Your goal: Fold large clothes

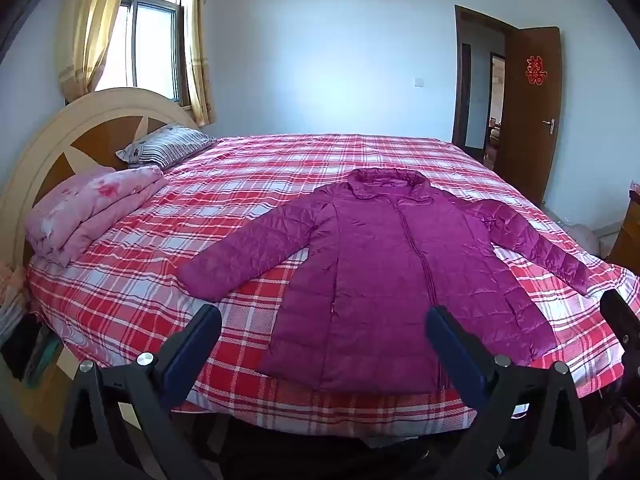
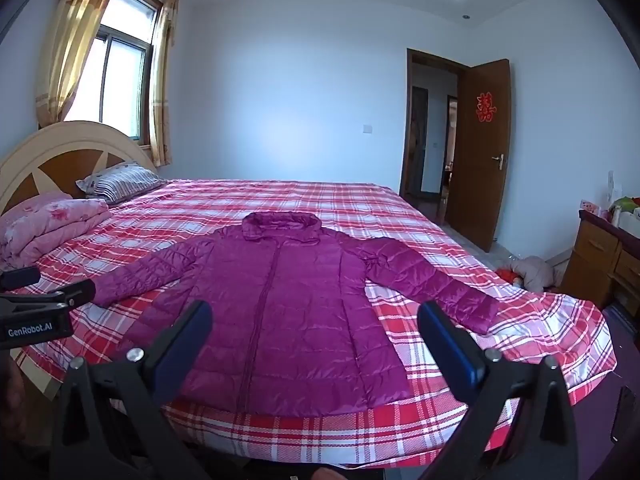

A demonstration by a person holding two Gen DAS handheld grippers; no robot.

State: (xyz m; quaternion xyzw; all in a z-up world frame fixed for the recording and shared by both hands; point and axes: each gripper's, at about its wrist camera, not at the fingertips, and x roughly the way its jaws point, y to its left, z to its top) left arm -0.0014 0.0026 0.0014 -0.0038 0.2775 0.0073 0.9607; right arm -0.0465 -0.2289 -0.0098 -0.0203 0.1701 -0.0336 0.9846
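A long magenta quilted jacket (image 1: 384, 264) (image 2: 280, 304) lies flat and zipped on the bed, hood toward the far side, both sleeves spread out, hem at the near edge. My left gripper (image 1: 324, 320) hovers open above the hem's left part, nothing between its fingers. My right gripper (image 2: 316, 316) stands open over the jacket's lower middle, likewise holding nothing. In the right wrist view the left gripper (image 2: 60, 296) shows at the left edge, above the left cuff. The right gripper's finger (image 1: 620, 312) shows at the right edge of the left wrist view.
The bed carries a red plaid cover (image 1: 280, 168) (image 2: 400, 216). A folded pink quilt (image 1: 88, 216) and a striped pillow (image 1: 168, 146) lie by the headboard (image 1: 60, 136). A wooden cabinet (image 2: 604, 256) stands on the right, clothes on the floor (image 2: 532, 272), and a brown door (image 2: 480, 152) stands ajar.
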